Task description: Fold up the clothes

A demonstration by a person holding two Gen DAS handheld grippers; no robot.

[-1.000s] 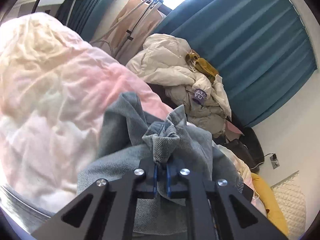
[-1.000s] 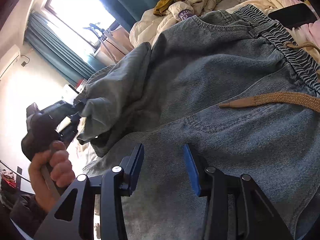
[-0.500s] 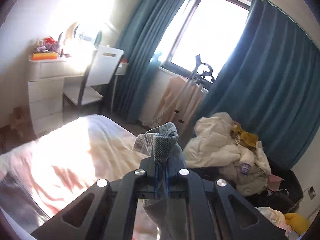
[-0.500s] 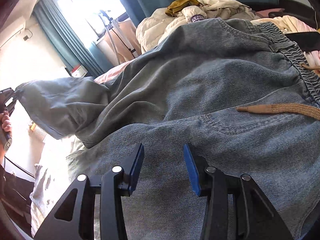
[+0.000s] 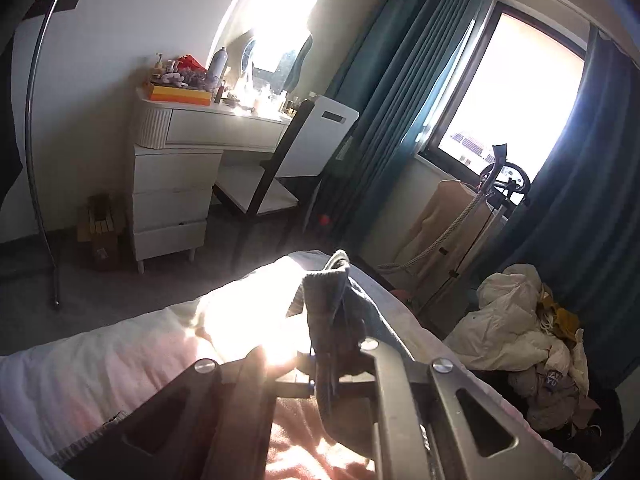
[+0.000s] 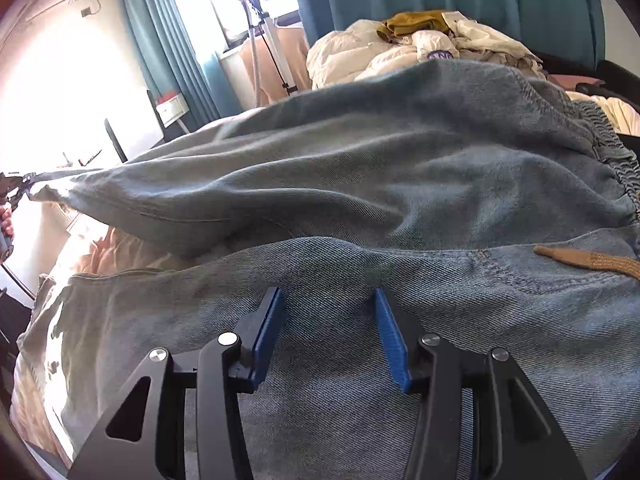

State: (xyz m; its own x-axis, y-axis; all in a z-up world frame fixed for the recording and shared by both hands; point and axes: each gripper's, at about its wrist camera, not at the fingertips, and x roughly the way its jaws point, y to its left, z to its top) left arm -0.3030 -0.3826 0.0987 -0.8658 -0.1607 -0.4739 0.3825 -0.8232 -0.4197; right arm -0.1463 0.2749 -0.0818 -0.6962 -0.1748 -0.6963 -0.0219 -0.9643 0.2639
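Blue denim trousers (image 6: 400, 184) with an elastic waistband and a tan drawstring (image 6: 588, 262) lie spread over the bed. My left gripper (image 5: 324, 376) is shut on the hem of one trouser leg (image 5: 326, 300), which bunches up above its fingers. In the right wrist view that leg is stretched out taut to the far left, where the left gripper (image 6: 14, 188) and a hand show at the frame edge. My right gripper (image 6: 326, 300) hovers just over the denim near the waist, its jaws opening with nothing pinched between its blue pads (image 6: 268, 332).
The bed (image 5: 100, 364) has a pale pink cover, sunlit. A pile of clothes (image 5: 520, 332) sits to the right by teal curtains (image 5: 580, 220). A garment steamer (image 5: 480, 208) stands near the window. A white dresser (image 5: 180, 168) and chair (image 5: 288, 160) stand beyond the bed.
My left gripper has swung away with the trouser leg's hem, pulling that leg out straight to the left. My right gripper's jaws have spread a little wider over the denim.
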